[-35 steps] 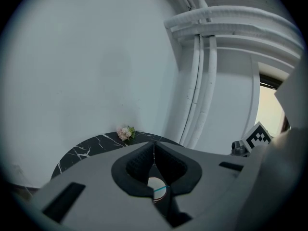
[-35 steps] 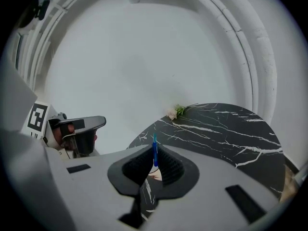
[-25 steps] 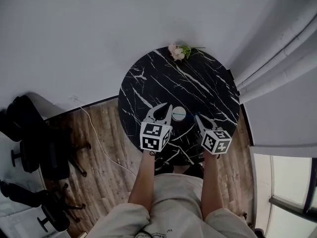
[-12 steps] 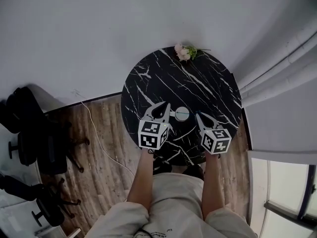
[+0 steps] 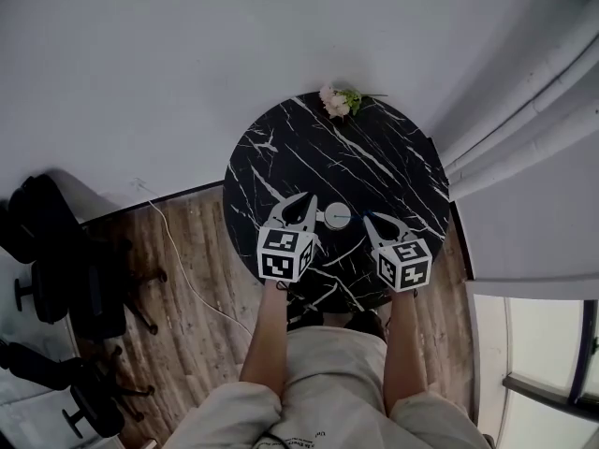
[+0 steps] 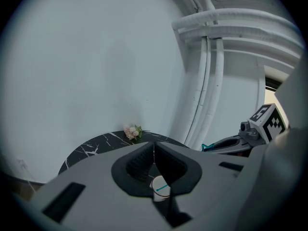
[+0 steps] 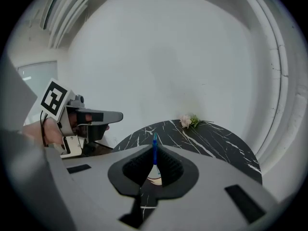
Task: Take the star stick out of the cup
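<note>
Head view: the white cup [image 5: 338,215] stands on the marble table [image 5: 393,157], between my left gripper [image 5: 310,200] and right gripper [image 5: 367,218]. Left gripper view: my jaws meet, empty. Right gripper view: jaws clamped on the star stick [image 7: 154,150] — upright, star end up, lower end apparently inside the cup.

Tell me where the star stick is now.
In the right gripper view, the star stick is clamped between the jaws of the right hand-held gripper, just in front of the white cup.
</note>
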Action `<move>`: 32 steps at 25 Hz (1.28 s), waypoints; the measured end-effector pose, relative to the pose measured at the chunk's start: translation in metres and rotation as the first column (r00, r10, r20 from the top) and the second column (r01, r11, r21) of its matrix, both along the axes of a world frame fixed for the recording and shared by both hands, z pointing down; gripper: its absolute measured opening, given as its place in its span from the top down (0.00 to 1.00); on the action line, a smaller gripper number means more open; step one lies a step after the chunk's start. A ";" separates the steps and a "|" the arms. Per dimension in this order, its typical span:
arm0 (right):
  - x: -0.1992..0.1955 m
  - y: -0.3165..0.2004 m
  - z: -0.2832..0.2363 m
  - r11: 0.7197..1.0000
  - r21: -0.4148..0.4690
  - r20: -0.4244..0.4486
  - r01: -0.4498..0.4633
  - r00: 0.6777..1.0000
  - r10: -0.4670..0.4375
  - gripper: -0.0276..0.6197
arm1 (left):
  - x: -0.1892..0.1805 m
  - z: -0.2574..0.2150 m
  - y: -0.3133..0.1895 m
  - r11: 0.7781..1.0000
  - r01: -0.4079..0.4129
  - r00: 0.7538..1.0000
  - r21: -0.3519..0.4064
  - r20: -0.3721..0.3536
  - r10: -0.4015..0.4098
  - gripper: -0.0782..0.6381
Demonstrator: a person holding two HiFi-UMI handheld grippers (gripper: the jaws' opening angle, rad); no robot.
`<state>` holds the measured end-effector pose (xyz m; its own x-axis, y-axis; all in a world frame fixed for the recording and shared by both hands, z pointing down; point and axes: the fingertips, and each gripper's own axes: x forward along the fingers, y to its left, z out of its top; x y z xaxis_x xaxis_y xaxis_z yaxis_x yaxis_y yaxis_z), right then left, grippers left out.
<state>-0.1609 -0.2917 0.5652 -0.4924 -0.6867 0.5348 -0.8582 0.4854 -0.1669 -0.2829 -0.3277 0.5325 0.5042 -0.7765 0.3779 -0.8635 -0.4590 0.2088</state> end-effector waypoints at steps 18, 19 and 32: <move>-0.004 0.010 -0.023 0.999 0.033 -0.019 0.036 0.999 -0.035 0.89 | -0.005 -0.017 -0.001 0.999 0.003 1.000 0.032 -0.009 -0.002 0.86; -0.004 0.009 -0.024 0.999 0.033 -0.020 0.039 0.999 -0.039 0.89 | -0.006 -0.018 -0.001 0.999 0.004 1.000 0.035 -0.011 -0.004 0.86; -0.001 0.005 -0.037 0.999 0.019 0.010 0.042 0.999 -0.042 0.89 | -0.009 -0.025 0.004 0.999 -0.002 1.000 0.053 -0.003 0.002 0.86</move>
<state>-0.1624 -0.2865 0.5282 -0.5269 -0.6751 0.5163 -0.8350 0.5244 -0.1664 -0.2919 -0.3238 0.5072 0.5072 -0.7941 0.3348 -0.8618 -0.4715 0.1873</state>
